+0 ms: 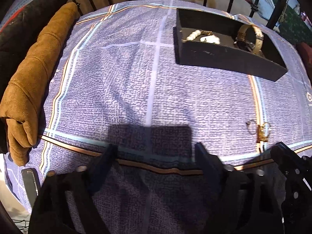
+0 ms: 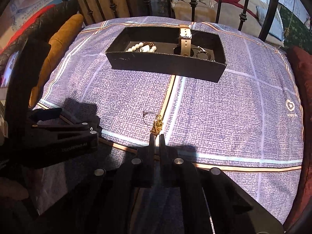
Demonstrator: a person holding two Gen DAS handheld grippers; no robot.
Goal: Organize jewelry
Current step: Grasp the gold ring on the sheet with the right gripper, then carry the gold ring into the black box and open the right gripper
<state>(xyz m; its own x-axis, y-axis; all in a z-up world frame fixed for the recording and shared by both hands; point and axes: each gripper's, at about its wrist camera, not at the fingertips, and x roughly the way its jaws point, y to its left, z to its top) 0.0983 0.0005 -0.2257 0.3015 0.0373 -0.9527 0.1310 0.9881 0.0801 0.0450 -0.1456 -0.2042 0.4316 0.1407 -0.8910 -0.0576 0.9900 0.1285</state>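
Near the front edge of the checked cushion (image 2: 224, 117), beside a tan stripe: a gold piece (image 2: 157, 126), small, crumpled-looking, its long axis running away from the camera, with a thin silver ring (image 2: 147, 118) touching or just beside it on its left. Right gripper (image 2: 156, 137) sits directly behind the gold piece, tips at its near end, jaws drawn almost together; whether the pads have actually caught the metal, cannot tell, as the tips hide the contact. Right is clearly the nearer hand. Left gripper (image 1: 154, 152) hovers over bare cloth to the left, jaws parted, nothing between them. Toward the back edge stands the black tray (image 2: 165, 64), holding pearl beads (image 2: 136, 47), a beige-strapped watch (image 2: 184, 41) and more rings, the latter hard to make out. A brown bolster (image 1: 37, 74) lines the left edge.
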